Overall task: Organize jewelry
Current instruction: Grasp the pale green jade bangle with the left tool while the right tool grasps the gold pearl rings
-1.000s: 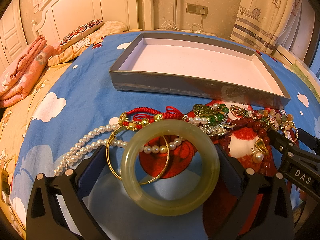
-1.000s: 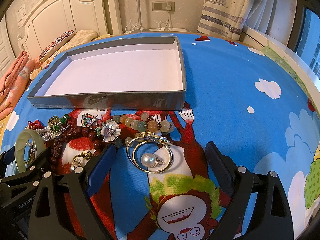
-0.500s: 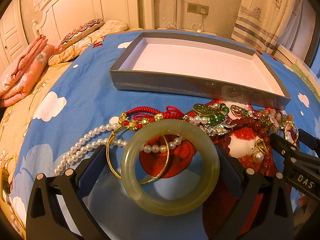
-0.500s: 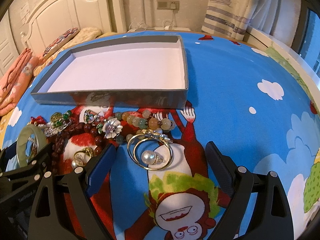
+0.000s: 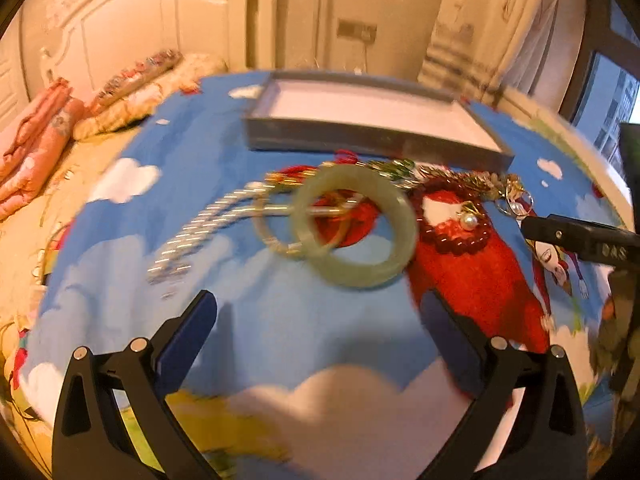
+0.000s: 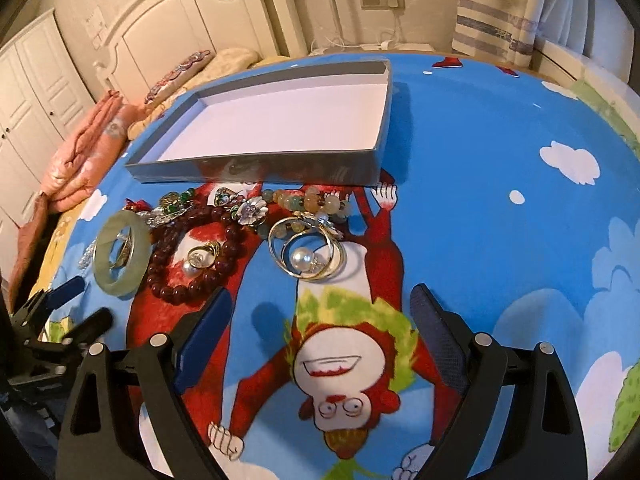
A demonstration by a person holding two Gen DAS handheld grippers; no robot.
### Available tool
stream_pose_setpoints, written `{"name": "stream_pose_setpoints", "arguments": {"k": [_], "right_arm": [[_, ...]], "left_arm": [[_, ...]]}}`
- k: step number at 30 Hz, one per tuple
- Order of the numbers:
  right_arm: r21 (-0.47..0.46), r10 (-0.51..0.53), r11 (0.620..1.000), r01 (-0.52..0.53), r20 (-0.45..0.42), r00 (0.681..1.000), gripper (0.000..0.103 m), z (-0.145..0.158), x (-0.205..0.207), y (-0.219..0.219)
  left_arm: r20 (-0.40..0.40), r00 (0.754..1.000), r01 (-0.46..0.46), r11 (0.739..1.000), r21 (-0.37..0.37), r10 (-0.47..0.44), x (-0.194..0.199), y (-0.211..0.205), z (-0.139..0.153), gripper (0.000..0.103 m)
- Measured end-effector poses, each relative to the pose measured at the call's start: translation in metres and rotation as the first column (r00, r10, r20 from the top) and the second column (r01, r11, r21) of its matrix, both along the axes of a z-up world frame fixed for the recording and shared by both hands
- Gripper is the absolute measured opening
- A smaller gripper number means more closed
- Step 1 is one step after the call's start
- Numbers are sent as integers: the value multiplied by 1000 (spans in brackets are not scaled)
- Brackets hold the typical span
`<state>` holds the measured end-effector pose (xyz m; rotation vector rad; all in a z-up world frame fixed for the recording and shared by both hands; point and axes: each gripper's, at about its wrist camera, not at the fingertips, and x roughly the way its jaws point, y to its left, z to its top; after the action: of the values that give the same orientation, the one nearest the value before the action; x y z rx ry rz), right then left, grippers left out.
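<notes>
Left gripper (image 5: 316,320): fingers (image 5: 186,338) spread wide, gripping nothing, over bare blue bedspread (image 5: 280,320). Just ahead of them lies the jade bangle (image 5: 354,226), overlapping a thin gold bangle (image 5: 276,226); a pearl necklace (image 5: 192,232) trails off to the left, seen only in this blurred view.

Right gripper (image 6: 320,332): fingers (image 6: 204,336) likewise spread, empty. Directly ahead lies a ring cluster with a pearl (image 6: 306,254). The right wrist view alone resolves the dark red bead bracelet (image 6: 196,256), a pearl ring (image 6: 202,256) inside it, a flower brooch (image 6: 252,210) and pastel beads (image 6: 308,202) near the tray wall.

Gray tray (image 6: 256,166): white floor bare, beyond the jewelry.
</notes>
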<state>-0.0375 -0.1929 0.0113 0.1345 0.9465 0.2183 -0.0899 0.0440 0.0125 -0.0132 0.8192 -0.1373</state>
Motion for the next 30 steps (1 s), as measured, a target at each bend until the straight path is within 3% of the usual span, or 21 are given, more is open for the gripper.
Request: {"name": "stream_pose_setpoints", "arguments": {"k": [7,12,14,16,18,24,26,27,30], "right_arm": [[25,-9,1000,8,36,999,87,5,-1,-5],[47,-21,999,17,79,997,87,11,-6,-10],[40,-18,999,15,80,997,87,11,-5,-8],[28,-15,1000,12,83,996,87,10,-6,-6],[15,-7,1000,6,89,996,87,11,-7,-3],[10,3,1000,-4,95,996,87,10,-9,-1],[12,4,1000,-5,94,996,87,10,-8,-1],[14,4,1000,-5,95,995,87,10,-8,-1],[28,1,1000,-4,100,995,87,11,-8,-2]], "left_arm": [[54,997,-47,999,2,47,-1,53,15,100],[51,997,57,994,-95,-53,11,41,29,93],[44,997,69,994,-84,-65,17,24,27,79],[33,997,76,992,-103,-73,29,10,24,55],[19,997,75,988,-133,-73,42,4,21,46],[-32,997,64,997,-34,-65,73,-11,4,35],[-32,997,70,996,-60,-72,74,-7,4,30],[-30,997,66,994,-87,-69,74,-4,6,15],[-13,996,84,991,-104,-86,67,-2,5,15]]}}
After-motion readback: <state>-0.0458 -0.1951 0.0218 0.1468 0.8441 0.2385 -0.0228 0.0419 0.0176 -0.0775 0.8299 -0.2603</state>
